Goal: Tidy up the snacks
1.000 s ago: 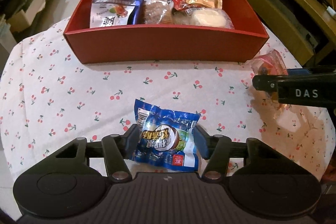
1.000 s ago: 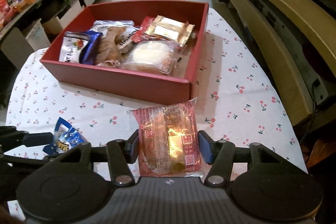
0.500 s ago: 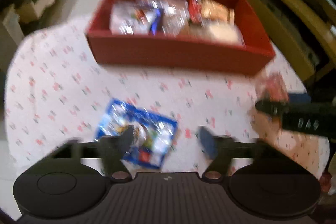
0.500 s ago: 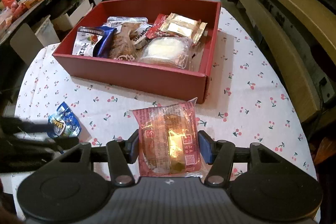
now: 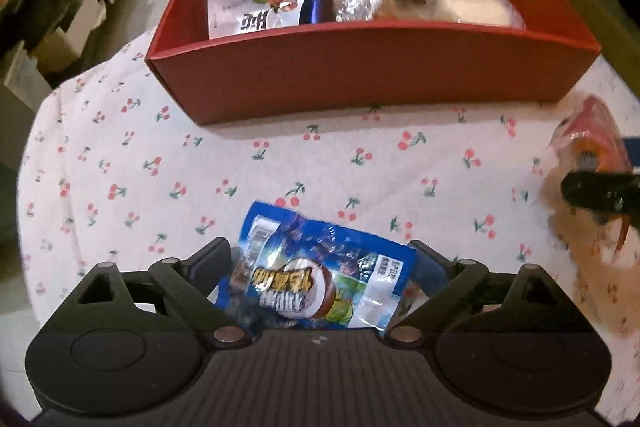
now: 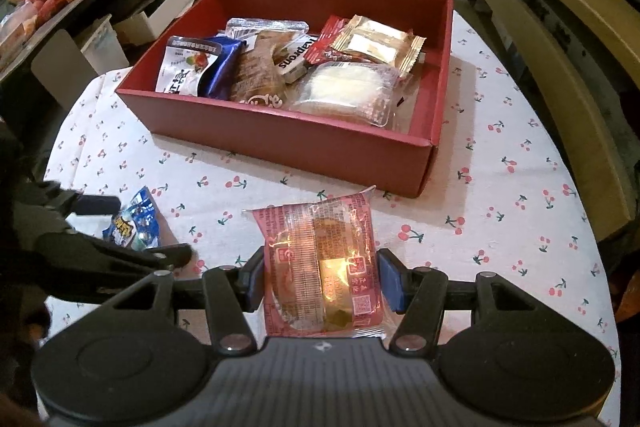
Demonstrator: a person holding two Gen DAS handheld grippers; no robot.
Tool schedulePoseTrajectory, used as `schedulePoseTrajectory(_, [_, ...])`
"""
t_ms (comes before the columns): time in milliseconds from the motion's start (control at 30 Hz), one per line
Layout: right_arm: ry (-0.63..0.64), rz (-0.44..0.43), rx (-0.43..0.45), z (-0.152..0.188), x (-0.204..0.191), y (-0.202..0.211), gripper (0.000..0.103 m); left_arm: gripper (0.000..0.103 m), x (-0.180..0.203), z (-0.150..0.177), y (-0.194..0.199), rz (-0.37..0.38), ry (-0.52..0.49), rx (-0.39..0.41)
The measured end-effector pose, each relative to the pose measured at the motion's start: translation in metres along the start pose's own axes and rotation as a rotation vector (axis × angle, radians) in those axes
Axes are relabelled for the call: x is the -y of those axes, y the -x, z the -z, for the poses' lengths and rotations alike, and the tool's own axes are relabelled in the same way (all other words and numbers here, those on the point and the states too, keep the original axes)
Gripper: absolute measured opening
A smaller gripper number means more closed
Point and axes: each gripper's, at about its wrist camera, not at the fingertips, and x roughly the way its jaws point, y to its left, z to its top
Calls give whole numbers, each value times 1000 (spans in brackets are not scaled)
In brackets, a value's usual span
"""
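Left handheld gripper (image 5: 322,267): matte black plastic body, ribbed top surface at the centre with a small round emblem. Two rounded side housings, each with a shallow circular recess. Black linkage arms with triangular cut-outs, joined by silver round-head pivot screws. Fingers (image 5: 210,261) black, carrying blue pads on the inner faces.

Right handheld gripper (image 6: 320,281): same construction, body reads dark grey. Blue finger pads (image 6: 390,281), silver pivot screws, triangular cut-outs in the links.
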Motion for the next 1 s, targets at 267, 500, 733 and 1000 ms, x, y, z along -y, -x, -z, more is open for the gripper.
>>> schedulePoseTrajectory(267, [1,-1,26,-4,0,5,63,62,3,14,33,54,36,21])
schedulePoseTrajectory(500, [2,0,34,-2,-2,9,63,34,1,14,43,110,70,51])
schedulePoseTrajectory(733, [12,-17,38,-3,-3,10,63,56,-7,23,46,149,101,8])
schedulePoseTrajectory(1000, [15,-38,48,-2,-4,17,63,68,-19,62,54,138,109,-71])
